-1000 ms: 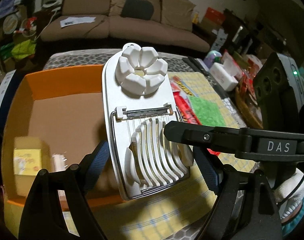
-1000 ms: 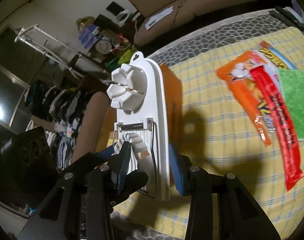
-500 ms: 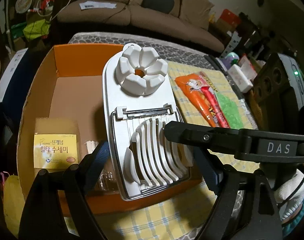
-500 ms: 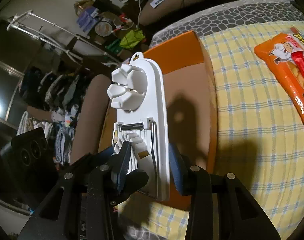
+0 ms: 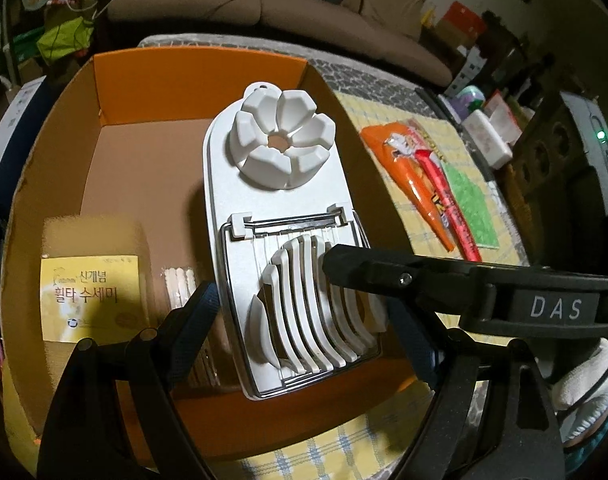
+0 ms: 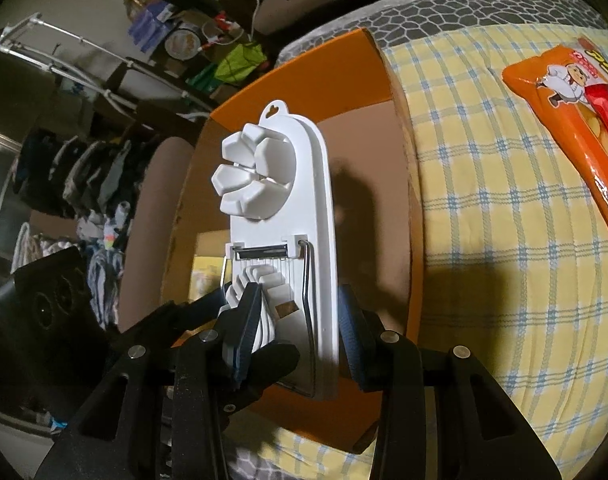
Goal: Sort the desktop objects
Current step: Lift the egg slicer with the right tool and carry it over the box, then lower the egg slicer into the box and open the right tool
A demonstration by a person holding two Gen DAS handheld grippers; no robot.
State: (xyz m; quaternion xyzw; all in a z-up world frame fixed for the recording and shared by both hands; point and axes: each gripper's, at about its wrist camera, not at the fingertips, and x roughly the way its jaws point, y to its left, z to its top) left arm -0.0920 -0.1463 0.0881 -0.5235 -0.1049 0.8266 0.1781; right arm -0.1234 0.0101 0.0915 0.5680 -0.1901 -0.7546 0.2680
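A white egg slicer (image 5: 279,200) with a flower-shaped wedge cutter and a wire frame hangs over the open orange cardboard box (image 5: 191,64). My left gripper (image 5: 304,312) grips it across its width, a blue pad on each long edge. In the right wrist view my right gripper (image 6: 299,320) is shut on the same egg slicer (image 6: 279,216), one pad on the ribbed face and one on the back. Its black finger (image 5: 344,264) crosses the slicer from the right in the left wrist view.
Inside the box lie a yellow labelled package (image 5: 89,296) and a pack of wooden sticks (image 5: 179,280). On the yellow checked cloth (image 6: 484,200) to the right lie an orange snack bag (image 5: 408,168), a red packet (image 5: 444,200) and a green cloth (image 5: 472,204). A sofa stands behind.
Both grippers carried the egg slicer leftward and down, from above the box's right wall to over its inside. The grips stayed the same.
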